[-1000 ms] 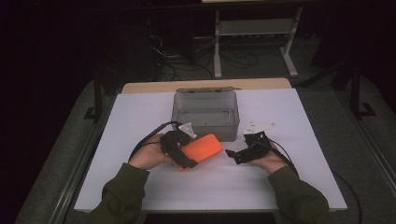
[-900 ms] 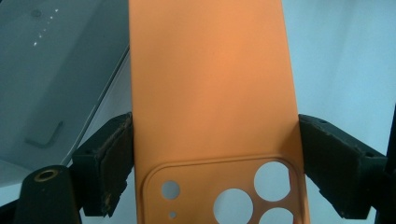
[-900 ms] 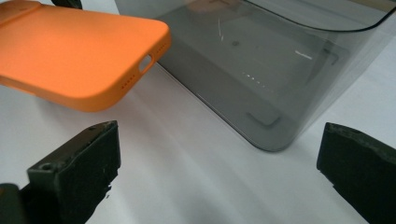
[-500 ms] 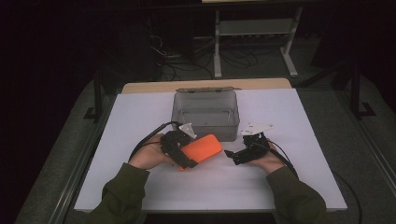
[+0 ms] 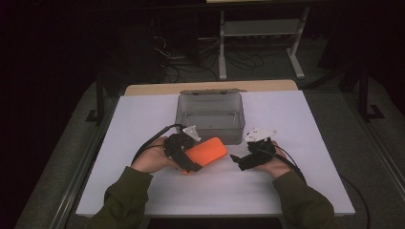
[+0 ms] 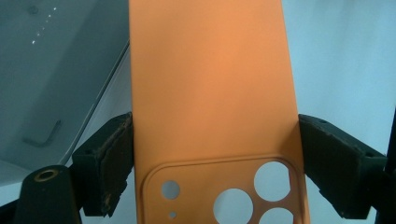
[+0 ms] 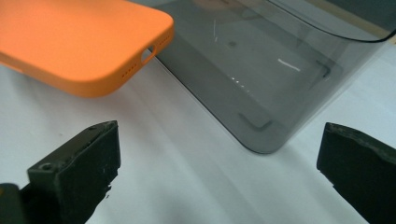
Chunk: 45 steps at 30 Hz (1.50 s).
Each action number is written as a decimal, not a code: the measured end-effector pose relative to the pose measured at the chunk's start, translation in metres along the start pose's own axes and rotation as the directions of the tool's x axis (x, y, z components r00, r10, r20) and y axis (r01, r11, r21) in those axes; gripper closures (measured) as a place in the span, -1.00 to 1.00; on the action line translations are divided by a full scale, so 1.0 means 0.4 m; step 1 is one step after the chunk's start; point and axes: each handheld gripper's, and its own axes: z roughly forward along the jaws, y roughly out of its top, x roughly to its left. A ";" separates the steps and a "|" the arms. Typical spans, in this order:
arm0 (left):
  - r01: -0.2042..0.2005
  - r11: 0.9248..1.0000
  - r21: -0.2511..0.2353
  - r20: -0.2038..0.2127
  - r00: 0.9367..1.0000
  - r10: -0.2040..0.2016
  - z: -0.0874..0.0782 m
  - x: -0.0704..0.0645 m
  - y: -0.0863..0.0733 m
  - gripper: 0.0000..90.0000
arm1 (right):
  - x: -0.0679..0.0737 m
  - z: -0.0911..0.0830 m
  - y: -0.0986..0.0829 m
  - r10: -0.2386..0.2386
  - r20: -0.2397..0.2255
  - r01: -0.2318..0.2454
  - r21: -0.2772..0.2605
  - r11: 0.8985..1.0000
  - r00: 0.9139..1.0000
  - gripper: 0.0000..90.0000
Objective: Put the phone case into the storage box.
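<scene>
Light falls from above onto the white table [image 5: 143, 124], while the room behind is nearly black. The high view is dim and grainy. Small glints dot the clear plastic box [image 7: 261, 60]. Both gripper views are soft up close, their near jaws blurred.

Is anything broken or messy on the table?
Nothing looks broken or spilled. The left gripper clamps the orange phone case by its two long edges, near the camera holes. The case looks whole. The right gripper is open, holding nothing. The grey plastic box sits upright with nothing in it.
</scene>
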 end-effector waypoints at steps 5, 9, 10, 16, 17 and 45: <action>0.001 1.000 -0.003 0.002 1.000 -0.001 -0.001 -0.001 0.001 -0.68 | 0.004 0.002 -0.001 -0.031 0.023 0.031 -0.001 1.000 0.999 -1.00; -0.001 1.000 -0.002 0.000 1.000 0.001 -0.003 0.001 -0.001 -0.68 | 0.010 0.003 -0.001 -0.065 0.047 0.065 -0.003 0.998 0.997 -1.00; -0.001 1.000 -0.002 0.000 1.000 0.001 -0.003 0.001 -0.001 -0.68 | 0.012 0.004 -0.002 -0.067 0.048 0.067 -0.003 0.998 0.997 -1.00; 0.001 1.000 0.000 -0.002 1.000 -0.001 0.000 0.000 0.000 -0.67 | 0.018 0.005 -0.002 -0.105 0.069 0.105 0.003 0.995 0.992 -1.00; 0.001 1.000 0.000 -0.002 1.000 -0.001 0.000 0.000 0.000 -0.67 | 0.018 0.005 -0.002 -0.105 0.069 0.105 0.003 0.995 0.992 -1.00; -0.002 1.000 0.008 -0.002 1.000 0.002 0.003 -0.003 0.001 -0.68 | 0.048 -0.001 -0.002 -0.266 0.164 0.271 -0.007 0.963 0.950 -1.00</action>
